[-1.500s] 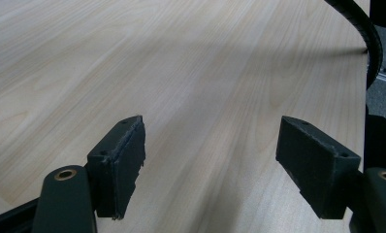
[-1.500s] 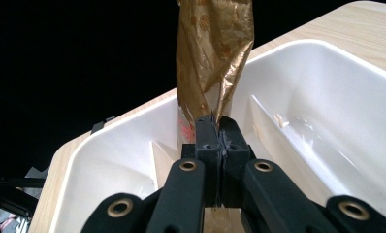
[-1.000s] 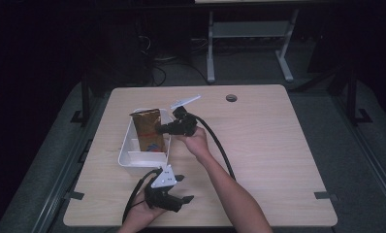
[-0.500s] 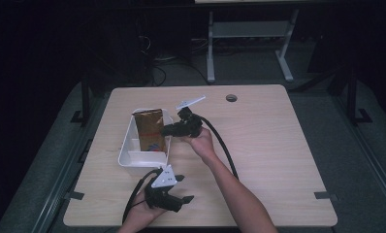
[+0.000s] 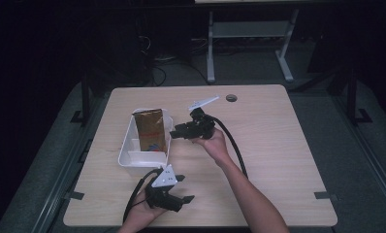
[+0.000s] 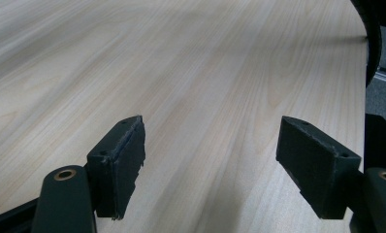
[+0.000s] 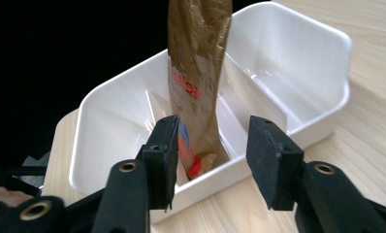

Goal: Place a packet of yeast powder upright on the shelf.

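Brown snack pouch [image 7: 197, 73] standing upright in a middle compartment of the white divided bin [image 5: 128, 150], propped by the dividers. Right gripper [image 7: 211, 160] just beside the bin, fingers apart and clear of the pouch, apparently lined up on it. Left gripper [image 5: 174, 190] parked near the bin's closest corner on bare counter [image 6: 191, 73], fingers apart, probably idle.

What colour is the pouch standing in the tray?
Golden brown with red print, best in the right gripper view: pouch.

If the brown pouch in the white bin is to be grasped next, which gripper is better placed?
Right. The right gripper sits at the white bin, jaws open and aimed at the standing brown pouch. The left gripper rests near the table's front edge, facing bare wood.
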The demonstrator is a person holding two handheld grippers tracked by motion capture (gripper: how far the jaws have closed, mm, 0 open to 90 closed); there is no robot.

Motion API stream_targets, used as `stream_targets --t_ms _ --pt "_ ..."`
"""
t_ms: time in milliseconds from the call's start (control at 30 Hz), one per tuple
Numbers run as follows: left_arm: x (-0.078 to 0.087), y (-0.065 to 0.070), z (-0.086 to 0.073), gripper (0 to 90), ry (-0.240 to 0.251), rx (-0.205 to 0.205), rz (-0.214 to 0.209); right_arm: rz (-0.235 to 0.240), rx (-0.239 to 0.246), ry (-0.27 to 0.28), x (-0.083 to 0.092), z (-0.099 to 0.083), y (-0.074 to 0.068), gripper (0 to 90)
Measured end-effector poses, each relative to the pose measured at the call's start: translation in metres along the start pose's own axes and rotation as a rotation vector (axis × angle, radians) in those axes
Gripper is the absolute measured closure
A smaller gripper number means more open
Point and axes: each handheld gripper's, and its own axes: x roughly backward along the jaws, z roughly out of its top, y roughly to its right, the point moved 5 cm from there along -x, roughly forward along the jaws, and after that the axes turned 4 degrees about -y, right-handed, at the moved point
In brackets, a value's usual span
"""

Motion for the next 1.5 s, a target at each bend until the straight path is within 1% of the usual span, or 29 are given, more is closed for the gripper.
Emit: stream_targets --t_ms 133,267,433,733,867,1000,1200,1300,1500 --pt "-0.001 -0.001 0.000 25.4 -0.003 0.000 0.000 -0.011 -0.001 0.001 0.011 -0.006 0.002 50.5" --pt "-0.002 -0.001 -0.001 25.4 -0.006 0.004 0.000 -0.016 -0.012 -0.004 0.022 -0.014 0.004 47.6" --pt "-0.002 -0.002 -0.001 25.4 -0.006 0.004 0.001 -0.026 -0.011 0.006 0.034 -0.022 0.005 46.7" --pt "-0.002 -0.003 -0.001 25.4 -0.010 0.006 0.003 -0.045 -0.018 0.005 0.054 -0.040 0.006 43.5" --pt "-0.002 -0.003 -0.001 25.4 -0.009 0.009 0.003 -0.054 -0.026 -0.003 0.063 -0.051 0.007 42.5" --pt "-0.003 -0.004 -0.001 25.4 -0.011 0.009 0.004 -0.049 -0.049 -0.004 0.073 -0.060 0.009 40.1" --pt "-0.004 -0.003 -0.001 25.4 -0.013 0.008 0.004 -0.055 -0.058 -0.005 0.086 -0.070 0.009 38.9" --pt "-0.004 -0.003 -0.001 25.4 -0.014 0.007 0.003 -0.065 -0.056 -0.016 0.092 -0.077 0.009 38.4" --pt "-0.004 -0.003 -0.001 25.4 -0.012 0.009 0.007 -0.079 -0.061 -0.017 0.104 -0.091 0.008 38.4"
